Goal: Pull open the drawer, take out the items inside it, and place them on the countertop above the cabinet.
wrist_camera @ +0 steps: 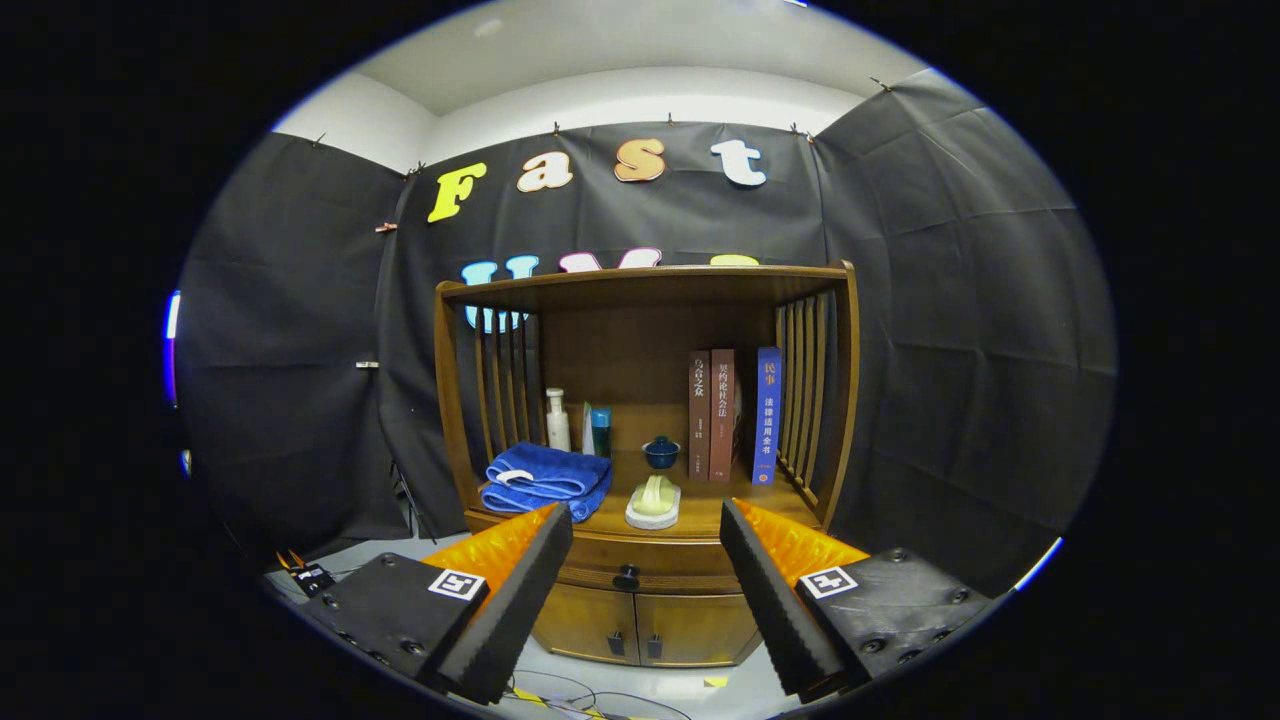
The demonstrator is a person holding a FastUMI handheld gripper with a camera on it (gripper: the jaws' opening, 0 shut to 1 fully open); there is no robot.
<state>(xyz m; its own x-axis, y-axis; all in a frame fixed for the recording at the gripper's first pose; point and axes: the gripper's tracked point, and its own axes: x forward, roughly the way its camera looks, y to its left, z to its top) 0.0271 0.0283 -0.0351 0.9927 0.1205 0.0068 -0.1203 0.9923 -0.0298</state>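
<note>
While the tongs (645, 560) gape apart, the drawer (640, 562) beyond sits closed, contents hidden.

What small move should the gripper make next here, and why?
Probably ease forward and down toward the drawer knob. The drawer looks shut, the gripper is open with nothing between its fingers, and the knob sits ahead of them, untouched.
</note>
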